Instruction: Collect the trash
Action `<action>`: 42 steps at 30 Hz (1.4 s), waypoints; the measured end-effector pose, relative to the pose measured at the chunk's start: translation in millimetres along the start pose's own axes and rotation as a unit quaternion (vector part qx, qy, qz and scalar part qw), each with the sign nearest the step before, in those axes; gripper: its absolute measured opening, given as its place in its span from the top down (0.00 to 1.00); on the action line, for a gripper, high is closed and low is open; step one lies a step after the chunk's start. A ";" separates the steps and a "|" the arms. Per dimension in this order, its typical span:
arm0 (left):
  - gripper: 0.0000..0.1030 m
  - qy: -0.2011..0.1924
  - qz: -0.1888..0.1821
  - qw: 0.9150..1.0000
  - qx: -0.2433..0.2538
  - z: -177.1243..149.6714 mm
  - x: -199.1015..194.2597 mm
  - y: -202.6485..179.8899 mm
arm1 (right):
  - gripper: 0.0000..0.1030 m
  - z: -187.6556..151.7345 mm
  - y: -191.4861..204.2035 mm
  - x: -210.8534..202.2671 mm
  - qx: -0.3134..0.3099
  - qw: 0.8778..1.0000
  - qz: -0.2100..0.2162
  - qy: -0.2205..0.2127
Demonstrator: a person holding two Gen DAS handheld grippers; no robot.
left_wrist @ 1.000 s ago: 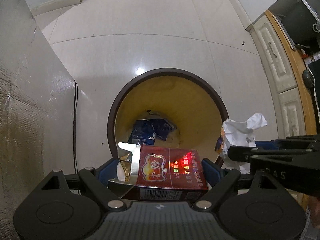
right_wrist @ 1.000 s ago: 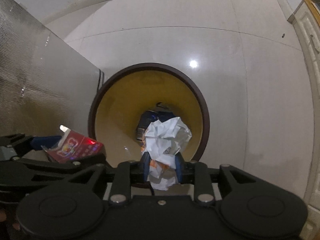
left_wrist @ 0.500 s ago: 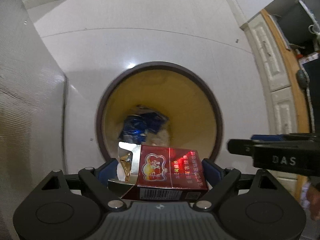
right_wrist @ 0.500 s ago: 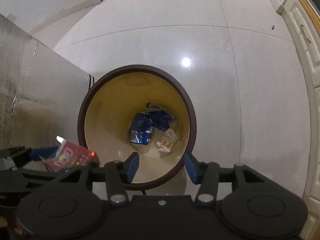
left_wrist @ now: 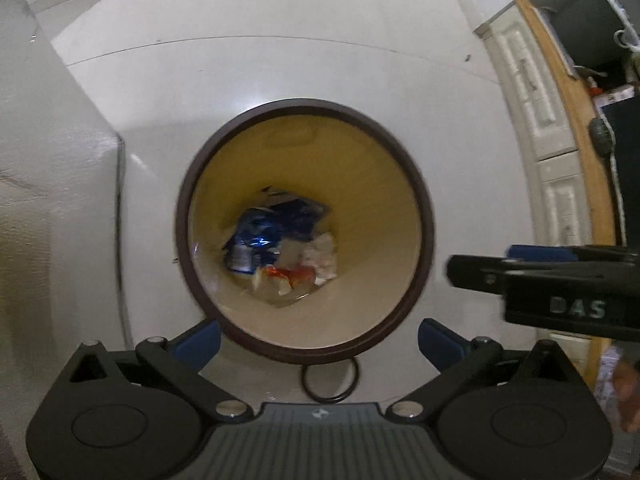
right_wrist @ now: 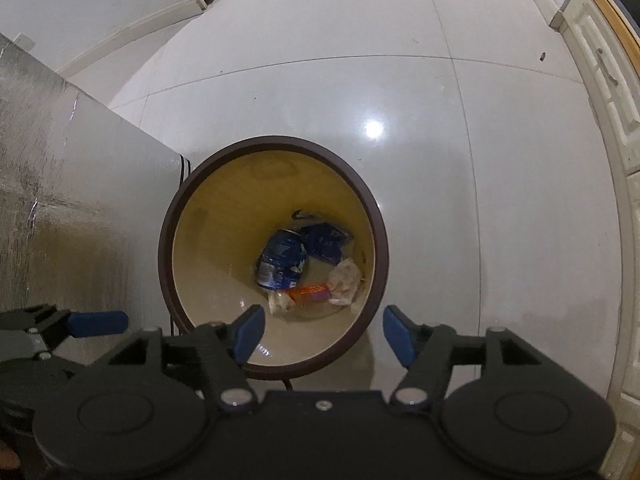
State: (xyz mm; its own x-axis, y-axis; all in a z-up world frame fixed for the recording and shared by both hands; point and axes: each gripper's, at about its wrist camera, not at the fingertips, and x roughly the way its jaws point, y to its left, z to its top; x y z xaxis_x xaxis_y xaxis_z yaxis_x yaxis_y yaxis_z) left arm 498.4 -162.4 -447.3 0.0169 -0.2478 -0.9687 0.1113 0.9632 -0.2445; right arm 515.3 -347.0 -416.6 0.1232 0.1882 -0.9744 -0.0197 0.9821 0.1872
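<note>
The round bin (right_wrist: 376,264) stands on the pale floor (right_wrist: 500,184), just right of a silver-faced cabinet (right_wrist: 60,184), and both grippers hang almost straight down over its near rim. A second ago the left gripper (left_wrist: 318,334) pinched a red carton and the right gripper (right_wrist: 322,332) a ball of white paper; both jaws have just been opening, and now they stand wide with nothing between them. The carton (right_wrist: 310,291) now lies at the bottom of the bin, flat, its long axis running left to right, with the crumpled paper (right_wrist: 344,280) touching its right end and a crushed blue can (right_wrist: 282,258) just beyond on the far side. Judged from this, both pieces are delivered and the hands are free for more trash.
</note>
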 end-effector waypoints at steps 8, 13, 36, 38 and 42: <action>0.00 0.000 0.040 0.999 -0.010 -0.4 -15.3 9.3 | 0.28 -6.9 -0.2 -7.7 -0.011 1.000 -0.007 -0.001; 0.00 -0.008 0.058 0.998 -0.017 -2.9 -30.5 11.1 | 0.21 -13.9 1.3 -16.9 -0.019 1.000 -0.007 -0.008; 0.00 -0.080 0.109 0.991 -0.024 -32.5 -112.5 6.3 | 0.00 -48.1 -1.2 -82.4 -0.026 0.997 -0.020 -0.069; 0.00 -0.087 0.111 0.990 -0.026 -37.0 -119.1 5.1 | 0.00 -51.9 -2.1 -88.3 -0.024 0.997 -0.020 -0.073; 0.00 -0.101 0.110 0.989 -0.022 -45.1 -132.4 -0.9 | 0.00 -57.9 -4.0 -104.8 -0.024 0.996 -0.020 -0.089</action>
State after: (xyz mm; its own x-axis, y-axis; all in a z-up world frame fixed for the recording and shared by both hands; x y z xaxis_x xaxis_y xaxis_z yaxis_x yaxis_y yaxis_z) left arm 451.3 -125.8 -320.7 0.2340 -0.0425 -0.9713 0.0391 0.9986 -0.0342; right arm 445.0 -370.4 -322.5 0.2985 0.1505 -0.9425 -0.0589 0.9885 0.1392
